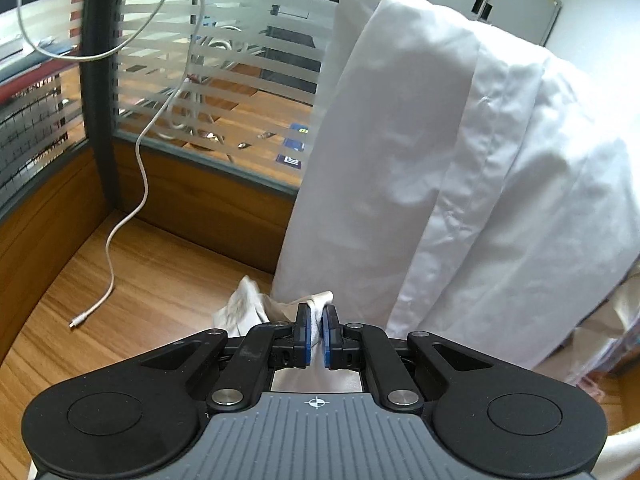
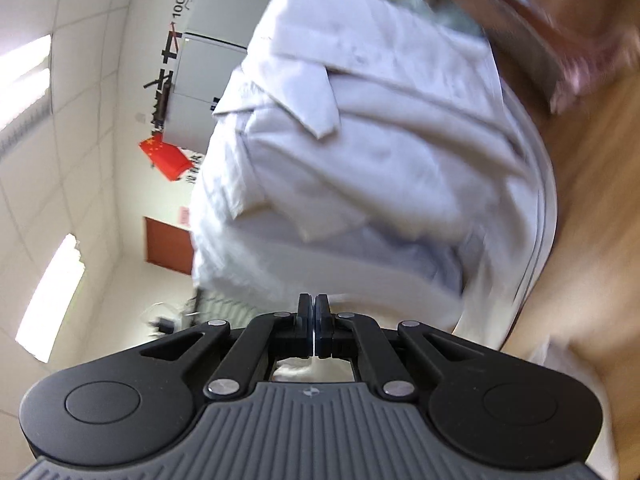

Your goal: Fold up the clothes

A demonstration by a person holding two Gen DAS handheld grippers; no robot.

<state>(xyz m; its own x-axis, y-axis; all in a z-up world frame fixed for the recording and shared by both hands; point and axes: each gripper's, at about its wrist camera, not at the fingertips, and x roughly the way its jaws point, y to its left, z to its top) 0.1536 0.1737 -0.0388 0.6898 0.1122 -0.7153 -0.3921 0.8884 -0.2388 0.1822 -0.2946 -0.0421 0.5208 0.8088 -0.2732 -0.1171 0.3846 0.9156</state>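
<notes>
Above wooden desk point(image 1: 160, 272), your left gripper point(image 1: 316, 316) and right gripper point(image 2: 314, 312) each clamp white garment point(image 1: 440, 160); it hangs lifted, no fold visible yet, folding all ahead.

Two matching black-and-grey hand-held tongs
Left tongs point(image 1: 316, 320) carry blue pads; right tongs point(image 2: 315, 312) show black arms, silver screws, ribbed grey housing.

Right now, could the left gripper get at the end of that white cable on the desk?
Probably not yet. The left gripper is shut on a corner of the white shirt, so it would have to let go first. The cable end lies bare on the desk, nothing across it.
</notes>
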